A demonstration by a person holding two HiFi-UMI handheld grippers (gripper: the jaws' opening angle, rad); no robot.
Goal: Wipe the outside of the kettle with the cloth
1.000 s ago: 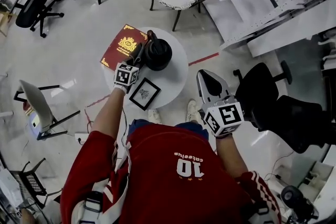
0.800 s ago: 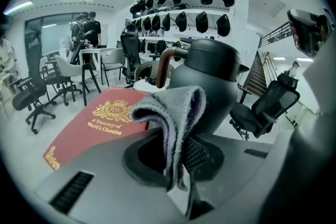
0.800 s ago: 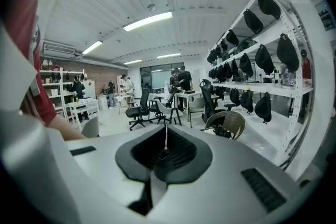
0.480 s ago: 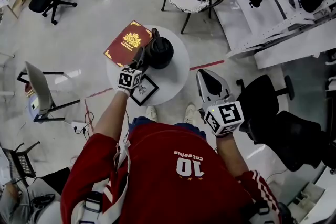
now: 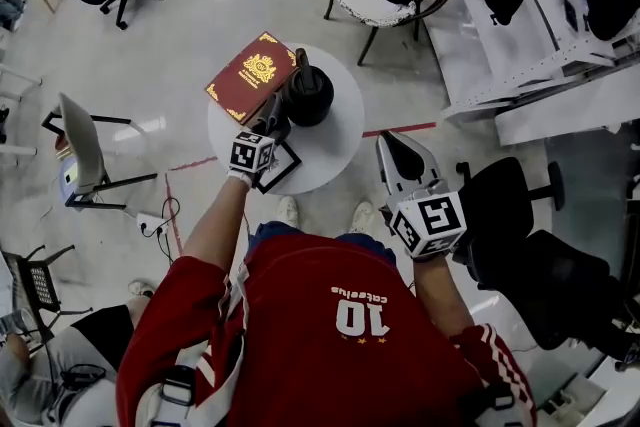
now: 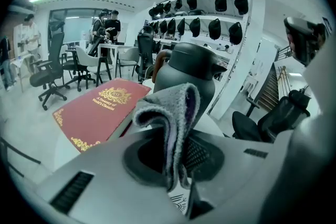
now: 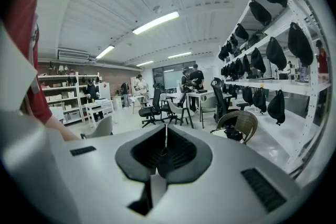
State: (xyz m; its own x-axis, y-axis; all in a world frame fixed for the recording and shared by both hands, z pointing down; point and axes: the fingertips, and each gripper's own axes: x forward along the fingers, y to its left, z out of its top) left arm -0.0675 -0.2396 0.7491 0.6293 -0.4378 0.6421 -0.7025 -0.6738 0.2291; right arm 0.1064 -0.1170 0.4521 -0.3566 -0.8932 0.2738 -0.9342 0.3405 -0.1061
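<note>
1. Counter [image 5: 338, 153]: round and white. It lies under and ahead of my left gripper [image 5: 274, 111], and to the left of my right gripper [image 5: 398, 153], which hangs off its edge over the floor.

2. Book [image 5: 250, 75]: red with gold print, flat on the counter. It sits ahead of and to the left of my left gripper, and its far corner overhangs the counter edge.

3. Kettle [image 5: 310, 95]: dark and upright on the counter, directly ahead of my left gripper and just beside its tip. In the left gripper view the kettle [image 6: 191, 68] fills the space straight beyond the jaws.

4. Framed picture [image 5: 280, 167]: flat on the counter beneath the rear of my left gripper, beside the marker cube.

5. Cloth [image 6: 170, 113]: grey and folded. The jaws of my left gripper [image 6: 176, 157] are clamped on it. A fold stands up out of the jaws, in front of the kettle body. I cannot tell whether the cloth touches the kettle.

6. Right gripper [image 7: 164, 150]: the jaws are closed together with nothing between them. It points away from the counter, well apart from the kettle.
</note>
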